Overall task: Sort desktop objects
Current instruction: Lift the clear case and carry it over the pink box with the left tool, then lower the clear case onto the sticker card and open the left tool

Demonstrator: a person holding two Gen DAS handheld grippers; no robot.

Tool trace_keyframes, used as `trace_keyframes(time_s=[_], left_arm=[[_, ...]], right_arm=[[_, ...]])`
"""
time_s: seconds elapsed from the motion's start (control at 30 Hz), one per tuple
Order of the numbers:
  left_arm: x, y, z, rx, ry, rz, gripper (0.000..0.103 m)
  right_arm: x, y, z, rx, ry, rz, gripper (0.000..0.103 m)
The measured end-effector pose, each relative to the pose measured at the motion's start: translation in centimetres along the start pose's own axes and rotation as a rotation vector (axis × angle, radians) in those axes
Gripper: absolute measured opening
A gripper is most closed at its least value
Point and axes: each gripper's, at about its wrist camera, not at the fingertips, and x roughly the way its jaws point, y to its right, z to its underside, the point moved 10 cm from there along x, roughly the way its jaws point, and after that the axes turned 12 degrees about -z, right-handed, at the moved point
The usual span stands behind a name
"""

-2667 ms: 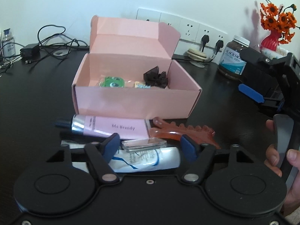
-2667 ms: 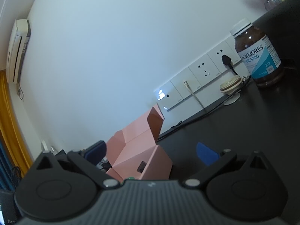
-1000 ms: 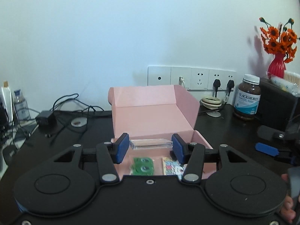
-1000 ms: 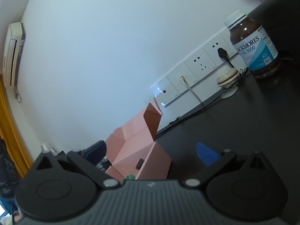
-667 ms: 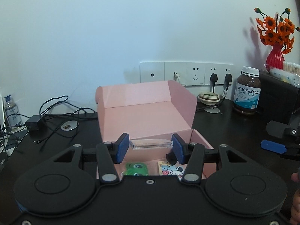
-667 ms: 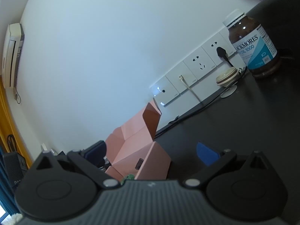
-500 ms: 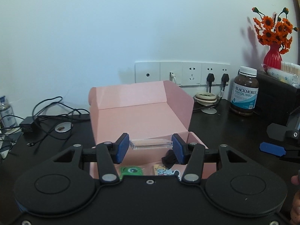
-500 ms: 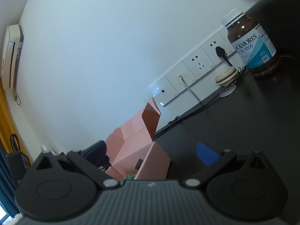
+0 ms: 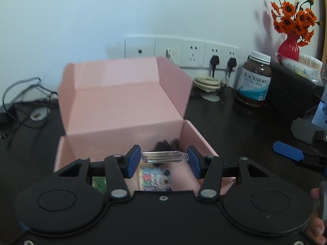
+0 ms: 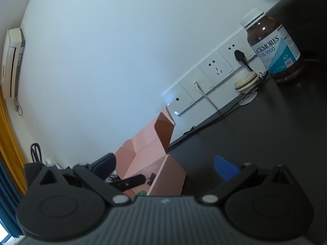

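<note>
A small clear plastic case (image 9: 165,156) is clamped level between the blue pads of the left gripper (image 9: 164,159) and is held above the open pink cardboard box (image 9: 126,110), over its front half. Inside the box, a cartoon-printed packet (image 9: 155,178), a green item (image 9: 99,183) and a dark ruffled piece (image 9: 166,144), all blurred, can be made out. The box is set on the black worktop (image 9: 235,126), its lid raised toward the wall sockets (image 9: 181,51). The right gripper (image 10: 165,167) is held low beside the box with its jaws spread wide and nothing between them. A Blackmores supplement bottle (image 9: 254,82) is seen near the wall, just beside a red vase of orange flowers (image 9: 290,42).
</note>
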Motion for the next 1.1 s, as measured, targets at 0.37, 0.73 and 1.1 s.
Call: trace_keyframes(time_s=[0.37, 0.73, 1.1], left_arm=[[2.7, 0.1, 0.8, -0.028, -0.102, -0.004, 0.051], [3.7, 0.3, 0.7, 0.006, -0.099, -0.037, 0.051], [4.6, 0.3, 1.6, 0.011, -0.16, -0.031, 0.051]], right_arm=[[-0.1, 0.0, 0.0, -0.001, 0.001, -0.004, 0.102], [0.0, -0.1, 0.0, -0.004, 0.001, -0.004, 0.102], [0.0, -0.3, 0.0, -0.006, 0.003, -0.01, 0.102]])
